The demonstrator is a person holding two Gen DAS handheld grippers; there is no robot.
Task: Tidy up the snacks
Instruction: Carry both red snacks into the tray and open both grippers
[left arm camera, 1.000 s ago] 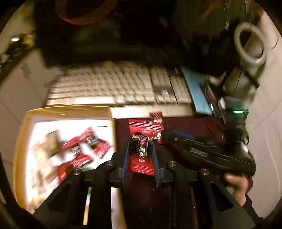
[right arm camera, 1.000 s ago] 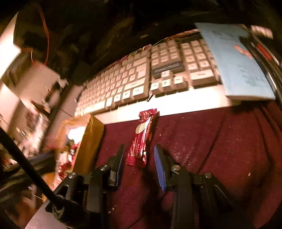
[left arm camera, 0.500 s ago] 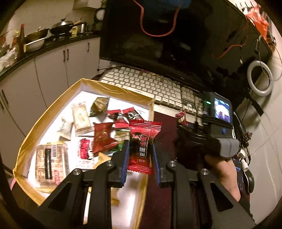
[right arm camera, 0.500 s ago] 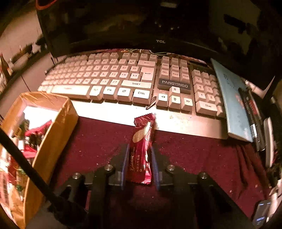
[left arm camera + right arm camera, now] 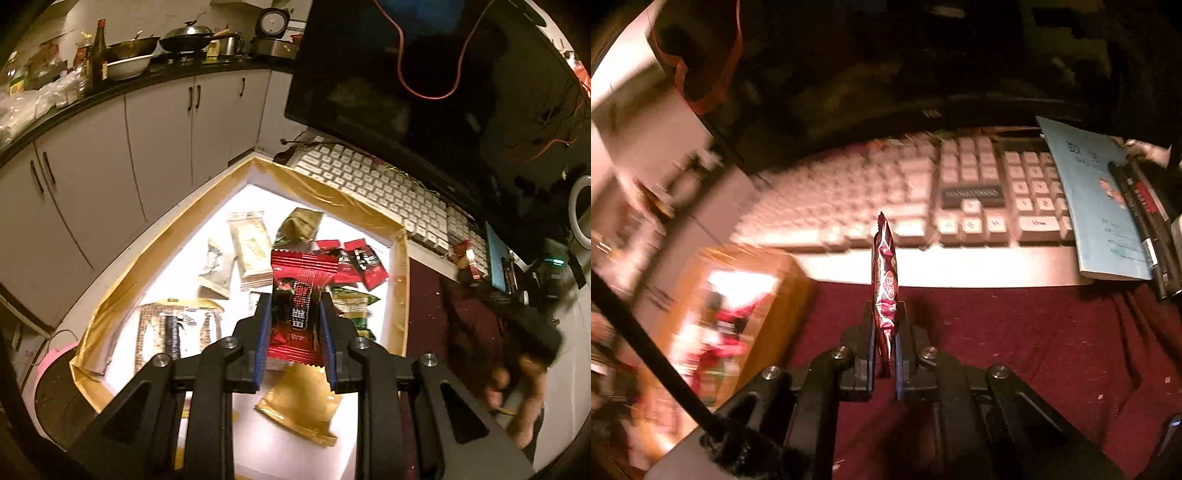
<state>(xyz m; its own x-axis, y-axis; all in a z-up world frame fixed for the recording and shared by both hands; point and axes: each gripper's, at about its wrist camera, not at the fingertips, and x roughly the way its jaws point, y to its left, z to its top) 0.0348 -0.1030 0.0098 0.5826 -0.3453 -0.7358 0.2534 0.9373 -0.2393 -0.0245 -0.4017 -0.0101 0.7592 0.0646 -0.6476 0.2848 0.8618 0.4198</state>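
Observation:
My left gripper [image 5: 295,306] is shut on a red snack packet [image 5: 300,295] and holds it above the gold-edged white box [image 5: 402,295], which holds several snack packets, among them red ones [image 5: 354,262], a beige one [image 5: 251,251] and a gold one [image 5: 299,406]. My right gripper [image 5: 885,325] is shut on a slim red snack bar [image 5: 884,288], held on edge above the dark red cloth [image 5: 1015,332]. The box also shows blurred at the left of the right wrist view [image 5: 775,295].
A white keyboard [image 5: 369,188] and a dark monitor [image 5: 424,92] stand behind the box. A blue booklet [image 5: 1097,206] and pens lie right of the keyboard. Kitchen cabinets [image 5: 110,147] and pots are at the far left. The person's right hand [image 5: 517,391] is blurred at the right.
My left gripper has carried the red packet left, from the cloth to above the box. My right gripper closed on the red bar and lifted it off the cloth, turned on edge.

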